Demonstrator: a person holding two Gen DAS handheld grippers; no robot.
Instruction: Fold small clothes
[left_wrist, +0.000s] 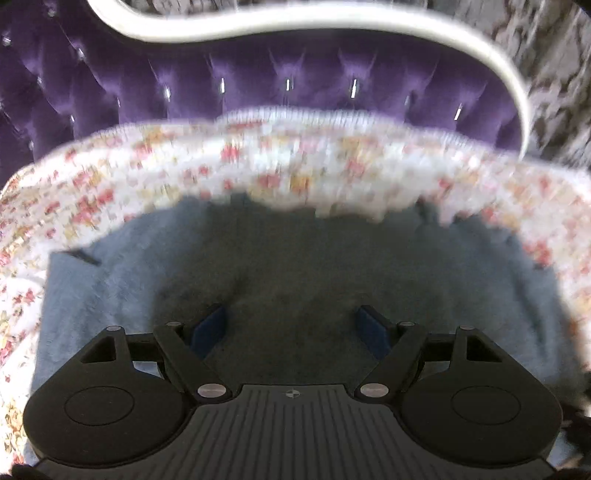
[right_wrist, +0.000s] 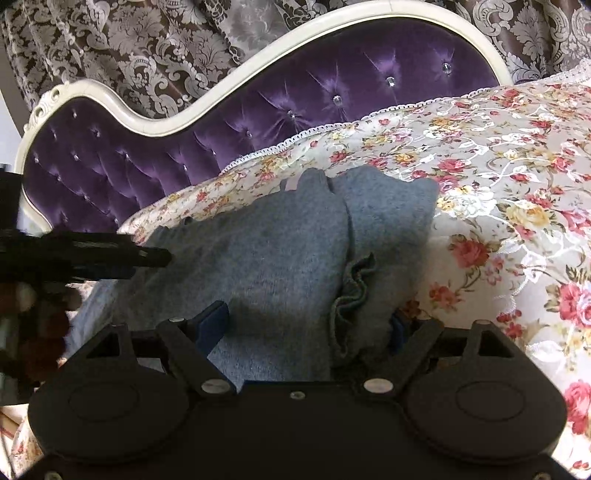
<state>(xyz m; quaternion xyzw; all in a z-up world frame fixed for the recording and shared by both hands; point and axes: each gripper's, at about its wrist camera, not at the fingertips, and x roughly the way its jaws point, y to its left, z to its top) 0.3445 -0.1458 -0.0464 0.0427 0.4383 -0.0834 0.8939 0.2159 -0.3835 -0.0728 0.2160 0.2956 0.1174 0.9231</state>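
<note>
Grey knit garment (right_wrist: 266, 243) lies spread on your floral bedspread (right_wrist: 509, 192), below the purple tufted headboard (right_wrist: 332, 96). Your left hand-held gripper (left_wrist: 291, 328) hangs released above it; your right hand-held gripper (right_wrist: 310, 325) is spread wide, with the garment's ruffled edge (right_wrist: 351, 295) lying loose between its fingers.

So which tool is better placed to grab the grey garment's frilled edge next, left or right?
Right, probably. The right tool is open with the grey garment's frilled edge beside its right finger; the left tool hovers open over flat cloth.
</note>
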